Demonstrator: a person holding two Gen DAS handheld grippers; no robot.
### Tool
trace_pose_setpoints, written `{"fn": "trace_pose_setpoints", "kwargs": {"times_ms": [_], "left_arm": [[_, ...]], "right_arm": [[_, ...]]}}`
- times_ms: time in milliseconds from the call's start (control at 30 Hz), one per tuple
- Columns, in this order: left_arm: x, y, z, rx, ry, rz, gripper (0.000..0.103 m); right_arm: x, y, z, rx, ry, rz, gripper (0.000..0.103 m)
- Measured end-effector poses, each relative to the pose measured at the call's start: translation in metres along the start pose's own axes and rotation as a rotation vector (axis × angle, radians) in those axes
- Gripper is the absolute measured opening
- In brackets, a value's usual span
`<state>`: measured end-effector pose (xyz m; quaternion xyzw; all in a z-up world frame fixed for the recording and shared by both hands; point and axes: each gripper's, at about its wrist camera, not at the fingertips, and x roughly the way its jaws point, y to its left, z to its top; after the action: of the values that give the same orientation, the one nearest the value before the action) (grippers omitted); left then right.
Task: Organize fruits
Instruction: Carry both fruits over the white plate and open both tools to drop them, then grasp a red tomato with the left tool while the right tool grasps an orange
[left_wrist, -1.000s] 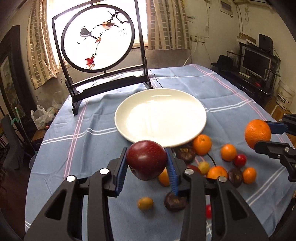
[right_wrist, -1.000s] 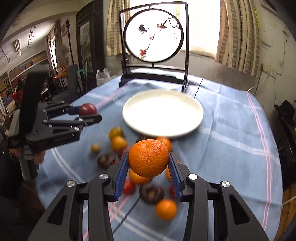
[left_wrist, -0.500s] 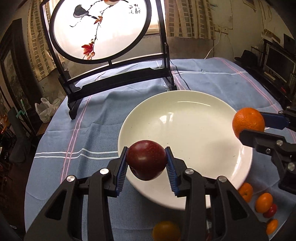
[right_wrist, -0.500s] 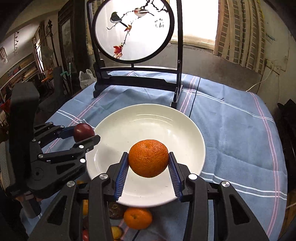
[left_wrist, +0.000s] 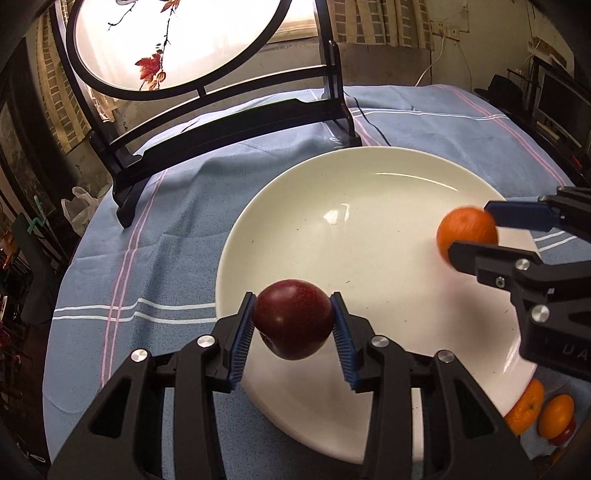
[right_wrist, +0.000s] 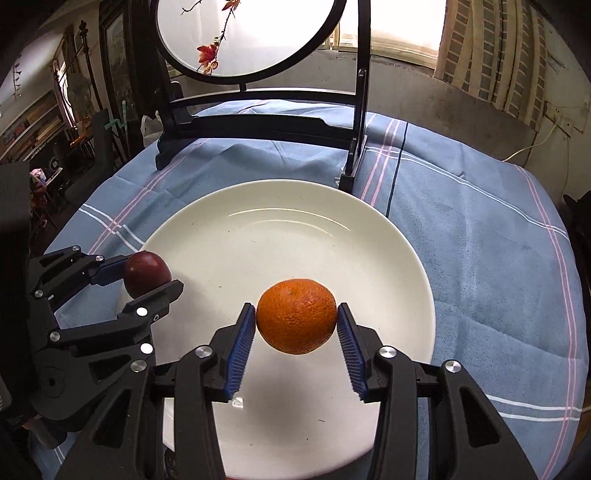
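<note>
A dark red apple sits between the blue pads of my left gripper, just above the near left part of a white plate. Its jaws are opening and the pads have spread to the apple's sides. An orange lies between the pads of my right gripper, low over the plate, with thin gaps on both sides as those jaws open. In the left wrist view the orange looks blurred at the right gripper. The apple and left gripper show at the left.
A round painted screen on a black stand stands behind the plate on the blue striped cloth. Small oranges and a red fruit lie past the plate's near right rim. A dark cable runs by the stand's foot.
Both grippers moved forward and down from the loose fruit to over the plate. Their pads, which were clamped on the apple and the orange, have spread apart.
</note>
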<state>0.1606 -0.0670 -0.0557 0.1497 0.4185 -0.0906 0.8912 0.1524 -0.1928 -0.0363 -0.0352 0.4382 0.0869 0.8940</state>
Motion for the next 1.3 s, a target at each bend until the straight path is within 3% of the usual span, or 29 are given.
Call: {"fn": "trace_pose_setpoints", "kwargs": {"times_ms": [67, 200, 333, 667, 867, 1100, 1167, 1300], "left_arm": [[-0.006, 0.0, 0.0, -0.002, -0.031, 0.013, 0.074], [-0.022, 0.006, -0.001, -0.012, -0.061, 0.008, 0.075], [-0.05, 0.015, -0.016, -0.033, -0.091, -0.009, 0.076], [-0.126, 0.015, -0.099, 0.016, -0.146, -0.078, 0.085], [-0.151, -0.005, -0.14, 0.053, -0.144, -0.144, 0.086], [-0.157, -0.041, -0.175, 0.121, -0.093, -0.221, 0.087], [-0.155, -0.05, -0.18, 0.149, -0.08, -0.231, 0.087], [-0.15, -0.066, -0.185, 0.182, -0.054, -0.255, 0.087]], "right_arm": [[-0.01, 0.0, 0.001, -0.005, -0.032, 0.007, 0.068], [-0.036, -0.002, -0.002, -0.006, -0.076, 0.016, 0.068], [-0.069, 0.004, -0.026, -0.041, -0.095, 0.035, 0.068], [-0.146, 0.022, -0.165, -0.163, -0.044, 0.074, 0.068], [-0.144, 0.011, -0.215, -0.134, 0.041, 0.039, 0.068], [-0.125, 0.006, -0.23, -0.112, 0.09, 0.047, 0.067], [-0.124, 0.008, -0.231, -0.127, 0.089, 0.045, 0.065], [-0.124, 0.012, -0.233, -0.147, 0.091, 0.06, 0.04]]}}
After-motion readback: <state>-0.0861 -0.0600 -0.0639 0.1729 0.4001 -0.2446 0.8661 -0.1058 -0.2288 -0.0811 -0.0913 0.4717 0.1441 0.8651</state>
